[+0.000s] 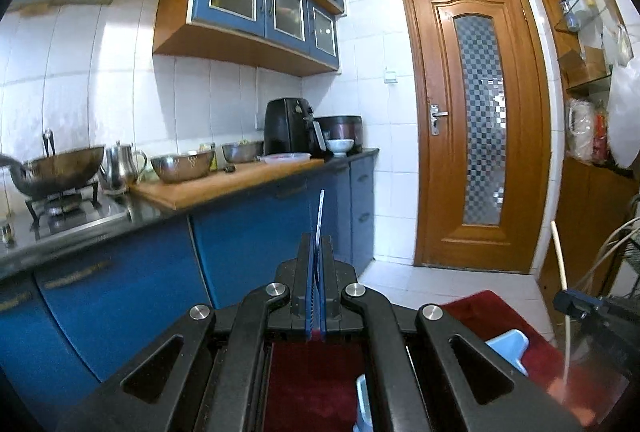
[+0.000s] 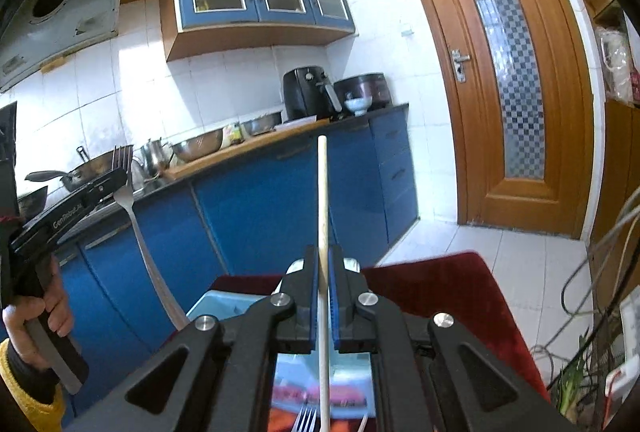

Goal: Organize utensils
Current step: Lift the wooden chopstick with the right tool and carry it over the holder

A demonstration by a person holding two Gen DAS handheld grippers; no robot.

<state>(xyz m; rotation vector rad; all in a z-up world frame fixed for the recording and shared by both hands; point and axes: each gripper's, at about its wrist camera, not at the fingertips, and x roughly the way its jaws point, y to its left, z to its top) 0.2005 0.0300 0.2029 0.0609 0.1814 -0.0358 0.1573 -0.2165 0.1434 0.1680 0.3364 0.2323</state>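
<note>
The left claw is sitting closed on a fork, whose tines are standing above it. The right claw is pinching a chopstick, which is rising ahead of it and passing down below it. Under the right claw a tray is lying on a mat, with another fork lying in it. Ahead and left of both claws, the counter is carrying a wok, kettle, bowls and air fryer. A door is standing ahead to the right.
</note>
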